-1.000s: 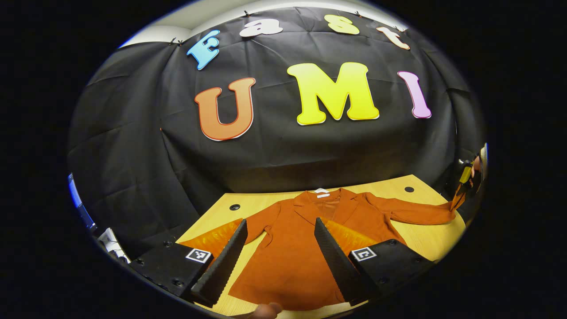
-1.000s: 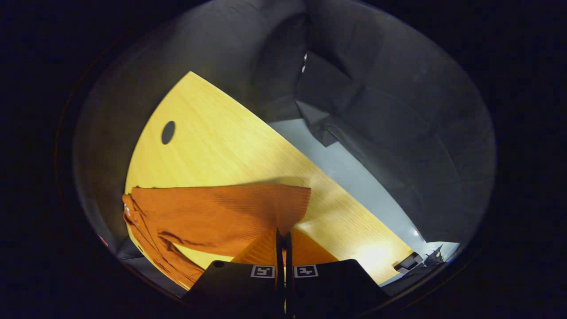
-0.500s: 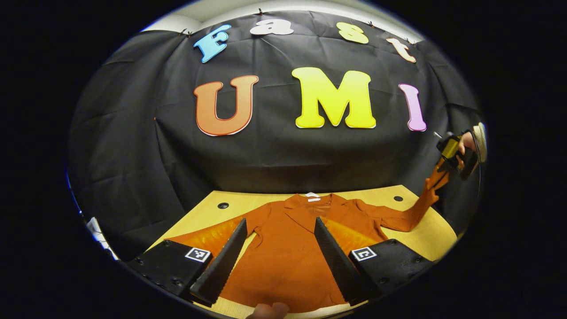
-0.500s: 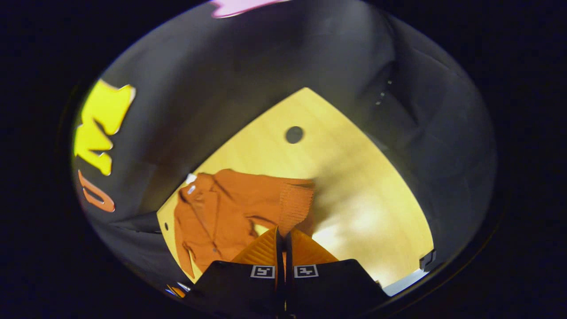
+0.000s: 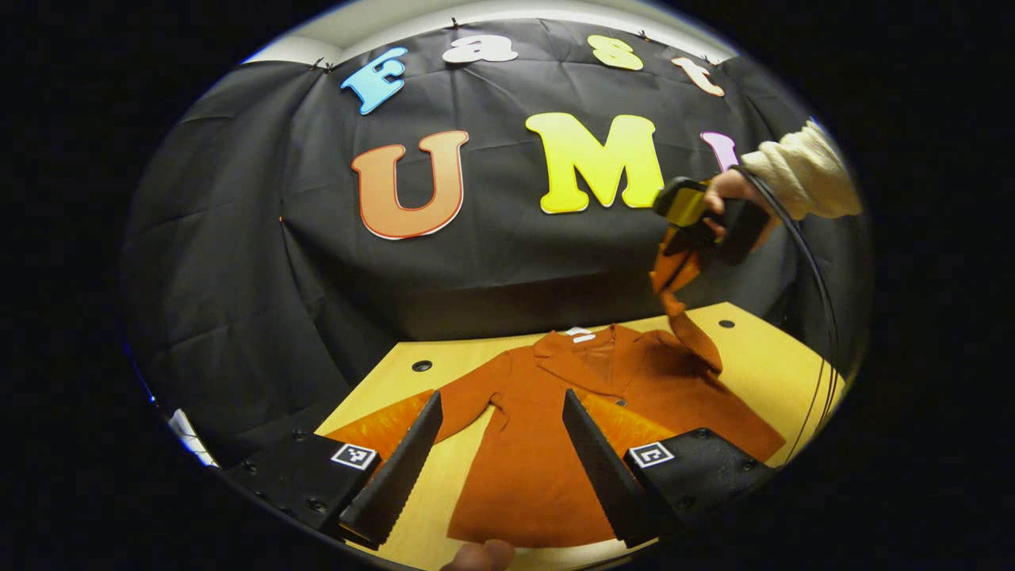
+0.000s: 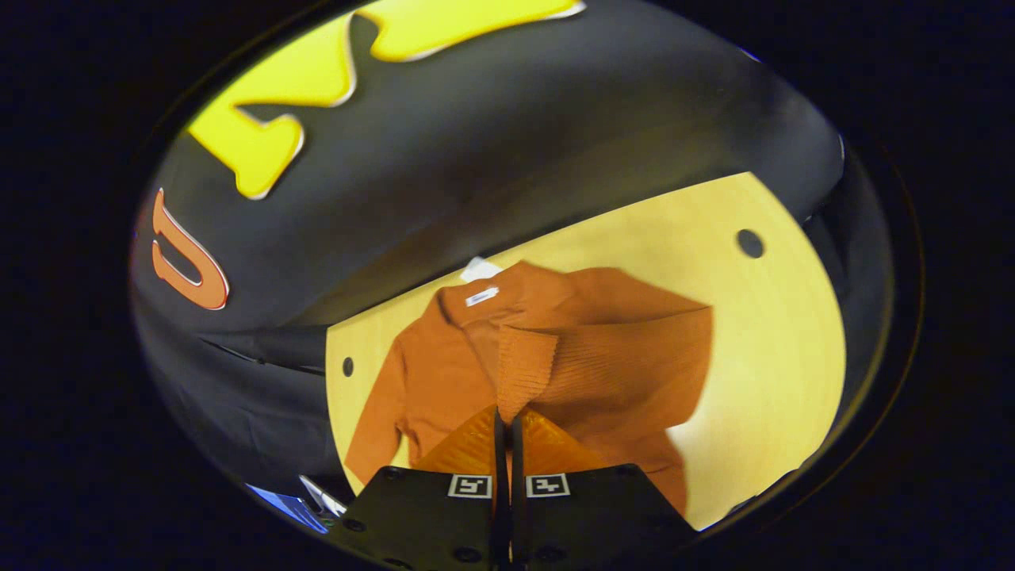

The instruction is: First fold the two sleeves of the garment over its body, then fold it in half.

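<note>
A rust-orange garment (image 5: 547, 444) lies collar-away on the wooden table (image 5: 373, 388). In the left gripper view my left gripper (image 5: 499, 432) hovers open above its lower body, nothing between the fingers. Farther off, a hand holds my right gripper (image 5: 674, 266) high above the garment's right shoulder, shut on the right sleeve (image 5: 686, 325), which hangs down from it. In the right gripper view the right gripper (image 6: 505, 416) pinches the ribbed sleeve cuff (image 6: 523, 369) over the garment (image 6: 444, 373). The left sleeve (image 5: 468, 396) lies spread out on the table.
The table (image 6: 785, 333) has round holes near its far corners (image 5: 421, 366) (image 5: 725, 323). Black cloth hangs behind the table. A cable (image 5: 809, 270) trails from the right gripper. A fingertip (image 5: 476, 555) shows at the bottom edge.
The right gripper has lifted the right sleeve off the table and carried it up and inward, over the garment's body. The left gripper has stayed open and nearly still.
</note>
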A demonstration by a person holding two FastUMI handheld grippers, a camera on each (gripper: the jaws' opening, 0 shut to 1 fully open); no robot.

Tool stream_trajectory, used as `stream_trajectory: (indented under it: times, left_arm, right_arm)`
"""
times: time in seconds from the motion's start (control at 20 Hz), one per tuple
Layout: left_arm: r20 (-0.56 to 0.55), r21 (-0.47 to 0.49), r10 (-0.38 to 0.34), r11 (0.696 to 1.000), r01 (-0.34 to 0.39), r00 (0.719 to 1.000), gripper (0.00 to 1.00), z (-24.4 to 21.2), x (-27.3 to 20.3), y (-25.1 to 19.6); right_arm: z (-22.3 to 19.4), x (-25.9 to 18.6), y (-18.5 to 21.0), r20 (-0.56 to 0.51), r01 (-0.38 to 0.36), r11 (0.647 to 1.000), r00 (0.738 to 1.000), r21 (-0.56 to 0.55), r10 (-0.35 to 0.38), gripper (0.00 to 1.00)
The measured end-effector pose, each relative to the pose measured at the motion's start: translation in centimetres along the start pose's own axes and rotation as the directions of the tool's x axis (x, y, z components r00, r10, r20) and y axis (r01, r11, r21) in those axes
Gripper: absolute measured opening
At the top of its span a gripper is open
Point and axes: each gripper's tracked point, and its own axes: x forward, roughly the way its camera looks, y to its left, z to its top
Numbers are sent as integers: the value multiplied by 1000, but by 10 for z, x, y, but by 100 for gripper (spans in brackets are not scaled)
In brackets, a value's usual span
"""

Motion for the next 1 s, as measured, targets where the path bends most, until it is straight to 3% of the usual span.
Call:
stream_trajectory:
  times: [0.2,0.3,0.45,0.65,0.75,1.0]
  left_arm:
    - [-15,11,27,1000,-27,1000,99,-18,-10,38]
    - [-22,35,73,997,-72,997,99,-28,-15,65]
    - [-61,2,92,996,-92,994,99,-52,-22,86]
    - [-163,-44,102,993,-110,981,99,-90,-33,100]
    - [-172,-73,116,989,-130,978,99,-95,-39,104]
    - [-208,-59,148,985,-163,967,99,-102,-49,105]
  right_arm:
    - [-37,78,67,-87,-27,998,996,-58,22,1]
    - [-46,112,78,-112,-9,995,994,-95,-2,1]
    - [-53,146,101,-128,-50,994,991,-99,37,1]
    - [-73,187,103,-152,-12,990,988,-143,-10,1]
    - [-87,200,106,-194,-6,990,981,-138,-21,1]
    - [-97,220,117,-178,6,988,983,-156,-34,1]
